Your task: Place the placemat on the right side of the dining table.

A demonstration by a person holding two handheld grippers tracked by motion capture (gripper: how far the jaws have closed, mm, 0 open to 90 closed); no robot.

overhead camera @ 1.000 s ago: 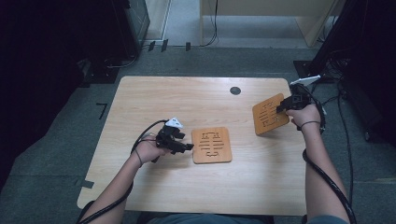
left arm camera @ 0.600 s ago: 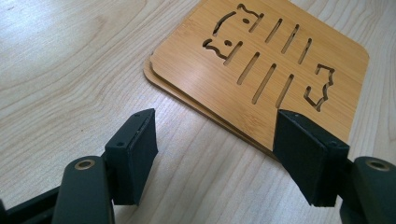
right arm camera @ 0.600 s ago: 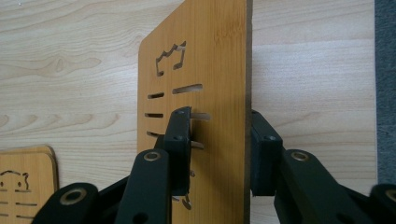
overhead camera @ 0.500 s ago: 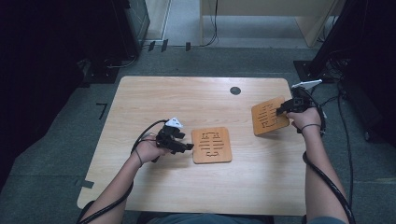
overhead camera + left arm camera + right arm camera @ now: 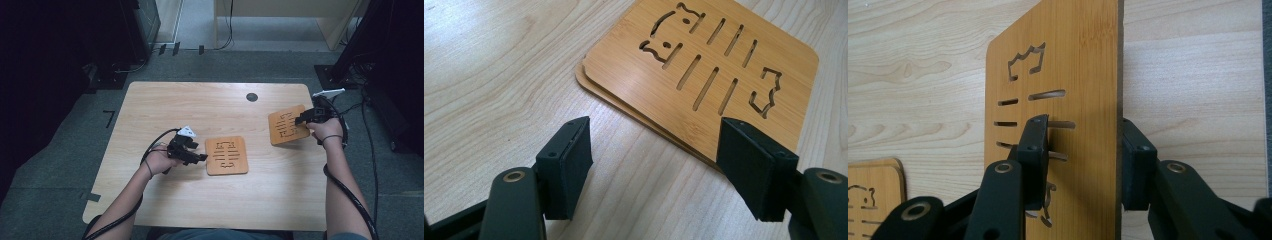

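Now | right tongs (image 5: 1080, 165) loosening astride bamboo trivet (image 5: 1073, 75) (fish cutout) | left tongs (image 5: 669, 165) wide

even, soft light on the table (image 5: 165, 105) (faint shadows only); the room around it is dark. both gripper views are sharp, slightly bowed at the edges.

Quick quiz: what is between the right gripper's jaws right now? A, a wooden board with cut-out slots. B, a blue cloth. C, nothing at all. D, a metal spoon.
A: in the right gripper view the slotted wooden board stands on edge between the jaws of the right gripper, which have just been opening and no longer clearly clamp it.
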